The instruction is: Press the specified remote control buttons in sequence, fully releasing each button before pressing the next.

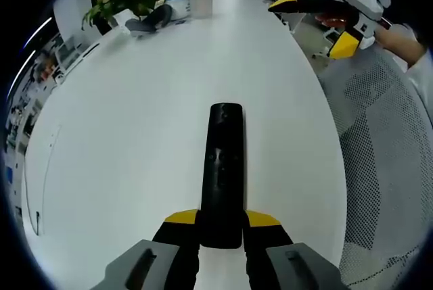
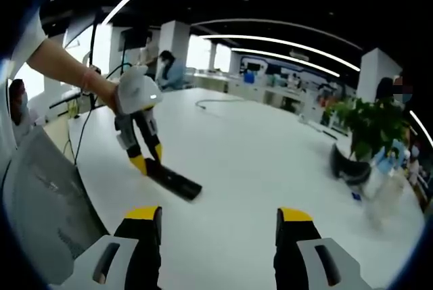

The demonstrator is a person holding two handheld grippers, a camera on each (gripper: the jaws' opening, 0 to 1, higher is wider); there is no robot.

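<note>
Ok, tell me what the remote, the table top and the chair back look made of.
Remote: likely black plastic, mostly matte with a faint sheen.
Table top: smooth white, semi-gloss, probably laminate; it mirrors ceiling lights.
Chair back: grey mesh fabric, visibly perforated.

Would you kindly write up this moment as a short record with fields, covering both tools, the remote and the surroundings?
Surface: white table
Remote: black remote control, lying flat, lengthwise away from the left tool
Left tool: left tool, jaws closed on the remote's near end
Right tool: right tool, jaws apart, holding nothing, raised above the table
Far end of table: potted plant
Beside the table: grey mesh chair
</note>
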